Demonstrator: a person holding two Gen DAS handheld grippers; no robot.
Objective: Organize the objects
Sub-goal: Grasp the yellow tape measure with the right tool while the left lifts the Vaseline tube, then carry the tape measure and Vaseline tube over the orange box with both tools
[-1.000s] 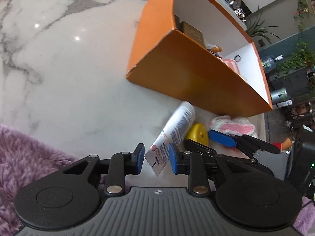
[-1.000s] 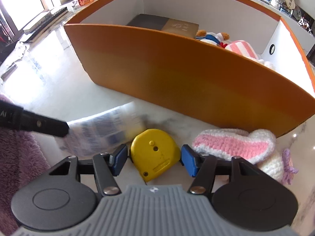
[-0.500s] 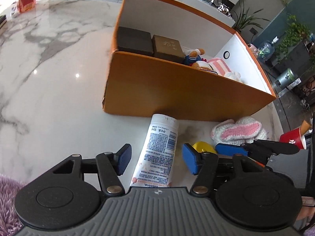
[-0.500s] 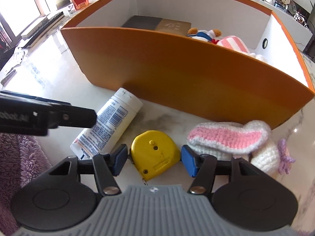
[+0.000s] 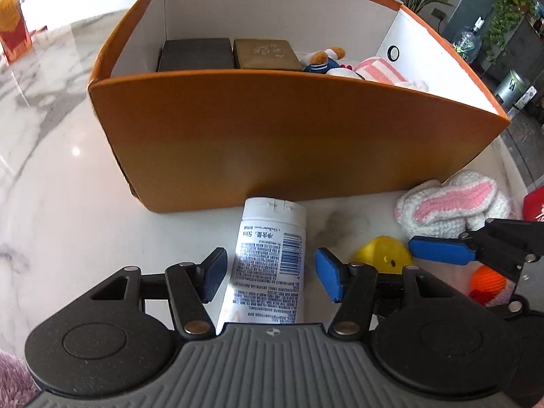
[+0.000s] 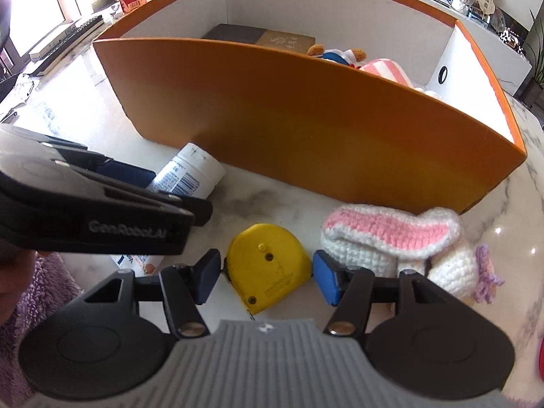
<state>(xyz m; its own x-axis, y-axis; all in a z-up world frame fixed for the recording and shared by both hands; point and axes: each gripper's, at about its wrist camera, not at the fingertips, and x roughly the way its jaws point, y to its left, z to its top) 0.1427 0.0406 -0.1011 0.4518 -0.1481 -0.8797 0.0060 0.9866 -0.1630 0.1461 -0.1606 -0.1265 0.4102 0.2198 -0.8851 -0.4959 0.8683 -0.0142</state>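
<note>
A white lotion tube [image 5: 270,261] lies on the marble table, cap towards the orange box [image 5: 289,142]. My left gripper [image 5: 270,275] is open, its pads either side of the tube without touching. A yellow tape measure [image 6: 268,268] lies between the open pads of my right gripper [image 6: 263,278]. The tube also shows in the right wrist view [image 6: 185,178], partly hidden by the left gripper's body. The tape measure shows in the left wrist view [image 5: 384,255] too. The box [image 6: 306,119] holds two dark cases, a plush toy and a pink striped cloth.
A pink and white crocheted bunny piece [image 6: 391,238] lies right of the tape measure, against the box. A purple fluffy rug [image 6: 23,306] is at the near left. A red carton [image 5: 13,30] stands far left. An orange knitted item [image 5: 488,280] lies at the right.
My left gripper has opened and let go of the tube, which now lies flat pointing at the box. The left gripper swung to face the box. The right gripper barely moved.
</note>
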